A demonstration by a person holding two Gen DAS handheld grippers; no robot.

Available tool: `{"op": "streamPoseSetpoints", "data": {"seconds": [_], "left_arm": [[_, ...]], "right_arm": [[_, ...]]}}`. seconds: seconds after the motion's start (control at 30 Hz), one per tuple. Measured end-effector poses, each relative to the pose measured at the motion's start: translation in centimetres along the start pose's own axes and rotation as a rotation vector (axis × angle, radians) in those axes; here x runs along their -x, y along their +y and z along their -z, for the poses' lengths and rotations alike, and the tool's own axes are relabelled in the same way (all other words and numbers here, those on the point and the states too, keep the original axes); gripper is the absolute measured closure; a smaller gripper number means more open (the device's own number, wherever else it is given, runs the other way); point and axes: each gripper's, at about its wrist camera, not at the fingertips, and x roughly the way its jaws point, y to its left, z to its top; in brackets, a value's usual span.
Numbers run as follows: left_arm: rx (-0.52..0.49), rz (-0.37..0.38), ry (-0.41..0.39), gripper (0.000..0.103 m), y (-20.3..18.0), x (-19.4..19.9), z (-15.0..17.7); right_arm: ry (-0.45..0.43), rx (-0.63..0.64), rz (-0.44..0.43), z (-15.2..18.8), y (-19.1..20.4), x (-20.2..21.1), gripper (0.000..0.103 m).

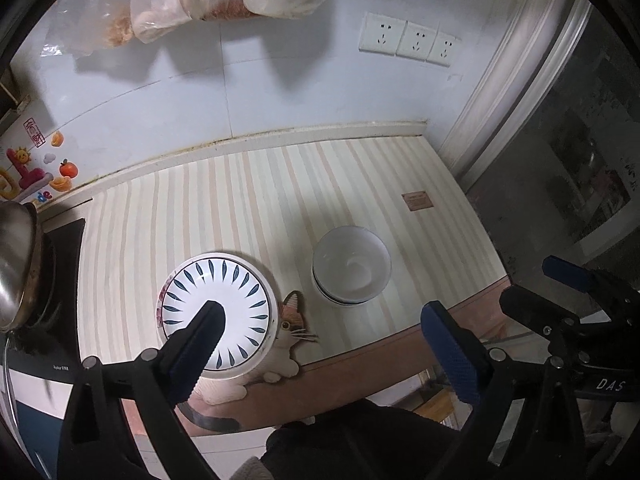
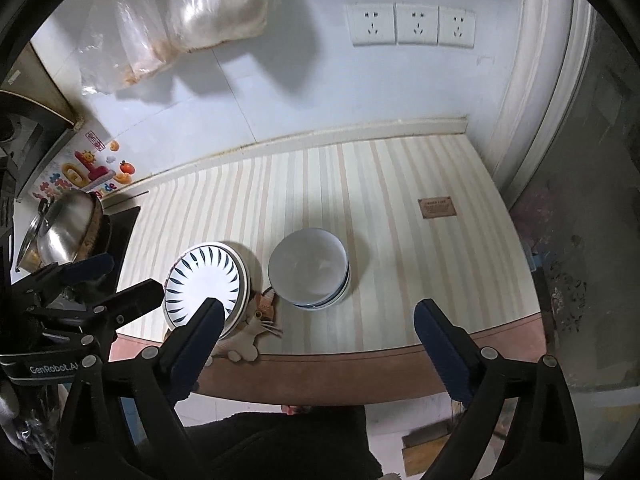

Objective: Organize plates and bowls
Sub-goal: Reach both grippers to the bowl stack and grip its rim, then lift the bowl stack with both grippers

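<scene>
A stack of plates, leaf-patterned on top, sits at the striped tabletop's front edge beside stacked white bowls, apart from them. Behind both, the surface lies bare to the wall. Left gripper and right gripper hover above, fingers spread wide and holding nothing.

**What you can't make out**

In your left view, the near finger covers the plate stack at its six o'clock. The cat-shaped mat shows only at the stack's four o'clock. The brown label has print too small to read. The steel pot runs off the frame at nine o'clock.
</scene>
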Motion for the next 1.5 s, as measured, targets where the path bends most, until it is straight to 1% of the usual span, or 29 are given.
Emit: {"op": "streamPoseSetpoints", "data": {"seconds": [0.17, 0.37, 0.47, 0.6, 0.67, 0.77, 0.87, 1.03, 1.07, 1.13, 1.17, 1.23, 1.27, 1.33, 1.37, 1.4, 1.47, 1.5], "left_arm": [[0.000, 0.020, -0.007, 0.002, -0.1, 0.8, 0.0], [0.003, 0.039, -0.014, 0.002, -0.3, 0.6, -0.4], [0.008, 0.039, 0.001, 0.002, -0.2, -0.5, -0.9], [0.024, 0.029, 0.032, 0.002, 0.2, -3.2, -1.7], [0.031, -0.003, 0.050, 0.003, 0.6, -5.0, -2.2], [0.068, -0.021, 0.093, 0.003, 1.8, -8.6, -3.0], [0.126, -0.003, 0.166, 0.003, 3.3, -12.8, -3.9], [0.219, 0.086, 0.316, 0.003, 5.0, -20.1, -4.5], [0.234, 0.107, 0.339, 0.003, 5.1, -21.3, -4.5], [0.261, 0.149, 0.390, 0.003, 5.1, -23.9, -4.5], [0.271, 0.170, 0.412, 0.003, 5.0, -25.0, -4.4], [0.287, 0.209, 0.462, 0.004, 4.8, -27.1, -4.2], [0.293, 0.225, 0.485, 0.007, 4.6, -28.0, -4.1], [0.305, 0.248, 0.518, 0.008, 4.3, -29.5, -3.9], [0.305, 0.256, 0.533, 0.013, 4.1, -30.1, -3.8], [0.302, 0.262, 0.546, 0.015, 3.8, -30.7, -3.7], [0.289, 0.276, 0.574, 0.027, 3.4, -31.7, -3.4], [0.286, 0.281, 0.584, 0.031, 3.2, -32.1, -3.2]], "right_arm": [[-0.021, 0.000, 0.002, 0.1, -0.1, 1.7, 0.005], [-0.033, -0.024, 0.003, -0.3, -0.8, 1.9, 0.004], [-0.028, -0.041, -0.010, -0.5, -1.3, 1.2, 0.004], [-0.002, -0.068, -0.042, -0.9, -2.2, -0.8, 0.004], [0.014, -0.082, -0.073, -1.1, -2.9, -2.4, 0.004], [0.050, -0.113, -0.170, -1.5, -4.3, -5.7, 0.004], [0.098, -0.160, -0.252, -1.7, -6.1, -10.3, 0.004], [0.197, -0.207, -0.315, -1.7, -8.3, -18.0, 0.004], [0.230, -0.225, -0.327, -1.6, -8.8, -19.9, 0.004], [0.265, -0.259, -0.376, -1.3, -9.5, -22.8, 0.004], [0.278, -0.273, -0.387, -1.1, -9.7, -23.9, 0.004], [0.303, -0.295, -0.448, -0.9, -10.1, -26.3, 0.004], [0.321, -0.296, -0.462, -0.8, -10.1, -27.7, 0.004], [0.342, -0.291, -0.493, -0.6, -10.0, -29.5, 0.005], [0.352, -0.292, -0.502, -0.6, -10.0, -30.2, 0.006], [0.369, -0.296, -0.507, -0.5, -9.9, -31.1, 0.008], [0.395, -0.298, -0.529, -0.2, -9.8, -32.5, 0.017], [0.412, -0.299, -0.536, 0.0, -9.8, -33.2, 0.024]]}}
